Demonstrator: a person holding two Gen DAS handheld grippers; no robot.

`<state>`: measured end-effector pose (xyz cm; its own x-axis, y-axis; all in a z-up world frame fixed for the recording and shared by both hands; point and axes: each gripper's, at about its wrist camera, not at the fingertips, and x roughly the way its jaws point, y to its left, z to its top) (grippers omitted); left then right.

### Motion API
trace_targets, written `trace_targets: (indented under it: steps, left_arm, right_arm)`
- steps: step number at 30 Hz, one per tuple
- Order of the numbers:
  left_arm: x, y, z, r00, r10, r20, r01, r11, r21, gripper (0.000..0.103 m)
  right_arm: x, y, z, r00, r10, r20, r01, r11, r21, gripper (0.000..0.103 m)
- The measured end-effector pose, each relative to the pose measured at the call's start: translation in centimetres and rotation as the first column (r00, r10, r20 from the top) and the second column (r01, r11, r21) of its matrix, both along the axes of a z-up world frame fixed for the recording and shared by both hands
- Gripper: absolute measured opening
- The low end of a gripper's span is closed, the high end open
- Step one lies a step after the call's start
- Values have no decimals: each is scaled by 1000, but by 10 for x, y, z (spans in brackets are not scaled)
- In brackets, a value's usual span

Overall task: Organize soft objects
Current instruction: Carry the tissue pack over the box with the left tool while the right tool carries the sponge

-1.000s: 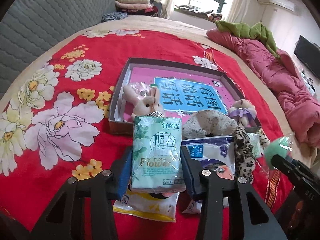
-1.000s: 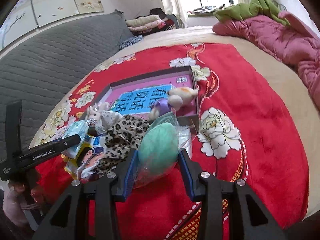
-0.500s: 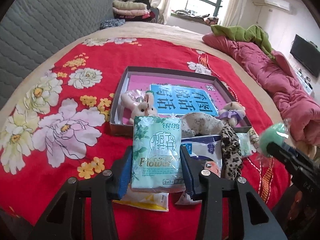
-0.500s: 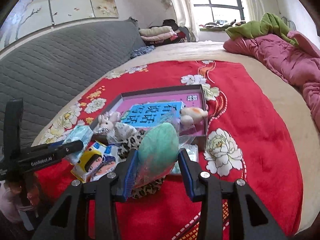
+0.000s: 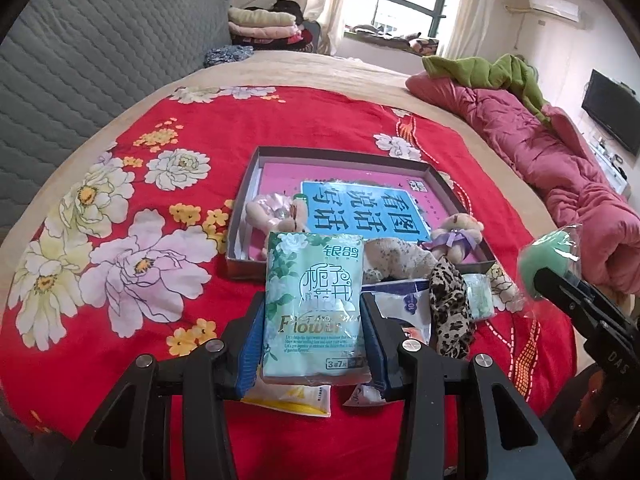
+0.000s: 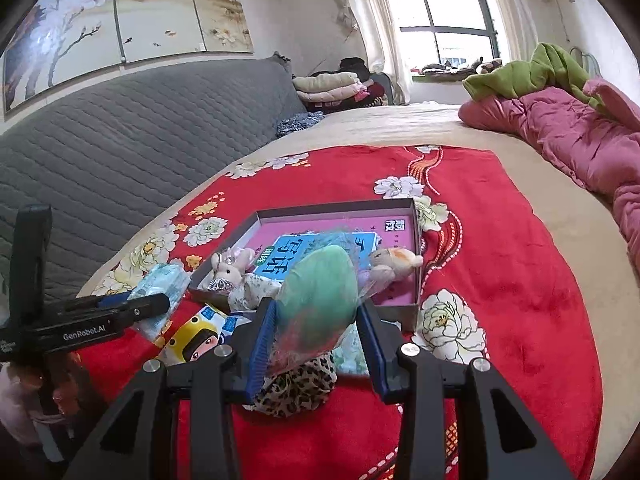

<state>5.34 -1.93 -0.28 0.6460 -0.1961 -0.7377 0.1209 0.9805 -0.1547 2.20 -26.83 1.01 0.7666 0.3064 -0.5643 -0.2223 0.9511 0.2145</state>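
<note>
My left gripper (image 5: 314, 344) is shut on a pale green tissue pack (image 5: 314, 308), held above the red bedspread in front of a shallow box (image 5: 348, 154). My right gripper (image 6: 318, 344) is shut on a green soft ball in clear wrap (image 6: 320, 296); the same ball (image 5: 550, 258) shows at the right of the left wrist view. In the box lie a blue and pink book (image 5: 360, 204), a plush bunny (image 5: 276, 216) and a small plush bear (image 5: 456, 232). A leopard-print cloth (image 5: 450, 312) and a spotted plush (image 5: 396, 256) lie at the box's near edge.
Snack and tissue packets (image 6: 192, 336) lie on the red flowered bedspread (image 5: 120, 248) under the grippers. A grey quilted headboard (image 5: 80, 60) rises at the left. A pink quilt (image 5: 560, 152) with a green garment lies on the right. Folded clothes (image 5: 264, 24) sit at the far end.
Both grippers have risen with their loads; the bed and box look farther below. The right gripper has tilted up, showing more of the wall and window.
</note>
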Motion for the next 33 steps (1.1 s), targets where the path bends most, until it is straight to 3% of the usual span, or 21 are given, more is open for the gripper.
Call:
trace_targets:
  steps: [11, 21, 33]
  left_arm:
    - [0, -3, 20, 999, 12, 31, -12, 1000, 12, 46]
    - [-2, -17, 37, 996, -21, 91, 18, 999, 35, 46]
    - [8, -23, 39, 993, -27, 111, 22, 999, 44, 46]
  right_arm:
    - [-5, 2, 16, 997, 27, 71, -28, 1000, 6, 41]
    - [3, 8, 17, 996, 47, 79, -47, 999, -6, 41]
    - [19, 4, 21, 993, 46, 108, -45, 999, -15, 41]
